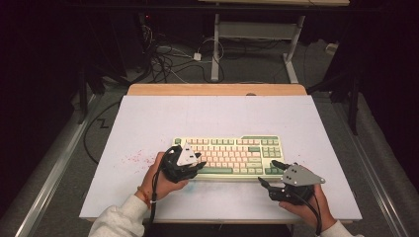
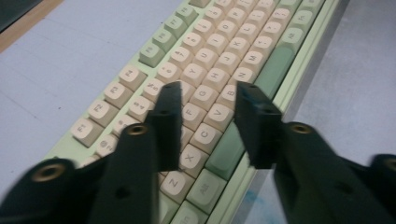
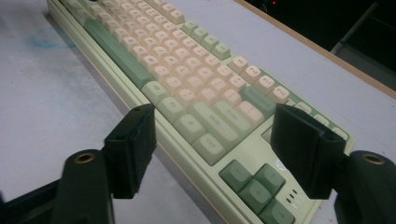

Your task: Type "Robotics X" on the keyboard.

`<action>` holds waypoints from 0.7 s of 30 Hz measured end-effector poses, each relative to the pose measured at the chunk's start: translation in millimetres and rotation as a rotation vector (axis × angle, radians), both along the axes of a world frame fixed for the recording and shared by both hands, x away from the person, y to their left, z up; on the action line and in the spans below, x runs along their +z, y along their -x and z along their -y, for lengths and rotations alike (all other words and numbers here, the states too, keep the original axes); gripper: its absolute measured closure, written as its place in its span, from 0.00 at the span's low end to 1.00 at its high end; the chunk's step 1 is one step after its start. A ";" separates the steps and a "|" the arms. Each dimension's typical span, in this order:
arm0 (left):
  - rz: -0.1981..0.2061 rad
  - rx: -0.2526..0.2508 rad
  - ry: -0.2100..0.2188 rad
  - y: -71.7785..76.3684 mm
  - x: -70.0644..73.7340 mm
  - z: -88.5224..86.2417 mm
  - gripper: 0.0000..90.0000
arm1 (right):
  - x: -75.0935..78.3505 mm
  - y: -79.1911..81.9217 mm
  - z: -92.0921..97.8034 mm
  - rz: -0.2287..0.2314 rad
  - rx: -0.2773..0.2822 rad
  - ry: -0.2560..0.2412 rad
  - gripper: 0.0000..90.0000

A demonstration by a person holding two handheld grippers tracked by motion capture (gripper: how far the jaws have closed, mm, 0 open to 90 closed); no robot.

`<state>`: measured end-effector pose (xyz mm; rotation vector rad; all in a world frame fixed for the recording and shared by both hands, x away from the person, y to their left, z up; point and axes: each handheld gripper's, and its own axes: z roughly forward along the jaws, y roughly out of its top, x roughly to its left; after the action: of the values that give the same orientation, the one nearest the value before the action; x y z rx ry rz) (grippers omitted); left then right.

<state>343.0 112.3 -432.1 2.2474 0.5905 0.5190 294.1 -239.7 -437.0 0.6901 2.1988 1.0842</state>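
Seemingly, little is done yet. At the left, the left hand-held gripper (image 1: 197,163) is held over the keyboard's (image 1: 232,154) left keys, jaws spread and empty. The keyboard lies flat on the tabletop (image 1: 148,123), near its front. At the right, the right hand-held gripper (image 1: 269,174) is poised just off the keyboard's corner, spread too; any pressing or grasping is judged still to come.
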 end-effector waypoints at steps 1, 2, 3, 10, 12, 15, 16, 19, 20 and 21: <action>0.013 0.011 -0.001 1.0 -0.1 -2.7 0.52 | 0.7 -0.9 1.4 -0.004 -0.006 -0.002 0.42; 0.026 0.013 -0.009 2.1 -0.2 -5.3 0.49 | 1.4 -1.9 2.7 -0.009 -0.012 -0.003 0.47; 0.045 0.023 -0.013 3.8 -0.7 -7.4 0.44 | 2.1 -3.0 4.1 -0.013 -0.017 0.002 0.51; 0.066 0.060 0.001 11.6 -9.2 -26.7 0.25 | 9.3 -12.6 13.6 -0.080 -0.013 0.004 0.87; 0.079 0.067 0.001 14.3 -11.5 -33.0 0.24 | 12.0 -16.2 15.3 -0.091 -0.012 0.000 0.91; 0.086 0.078 -0.012 18.6 -16.2 -40.9 0.22 | 15.4 -21.5 16.7 -0.108 -0.010 0.000 0.95; 0.082 0.079 -0.009 19.9 -18.3 -43.5 0.22 | 16.2 -23.2 16.8 -0.112 -0.009 -0.001 0.96; 0.076 0.092 -0.027 23.5 -24.9 -50.4 0.22 | 18.4 -27.6 16.3 -0.122 -0.004 0.007 1.00; 0.068 0.095 -0.032 24.6 -27.2 -52.6 0.22 | 19.1 -29.7 15.9 -0.124 -0.003 0.009 1.00; 0.066 0.105 -0.037 25.9 -29.4 -54.8 0.22 | 19.8 -31.6 15.1 -0.128 -0.003 0.011 1.00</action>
<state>317.0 167.1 -461.5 2.2329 0.6724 0.6594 325.8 -254.8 -417.3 0.7771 2.3088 1.0520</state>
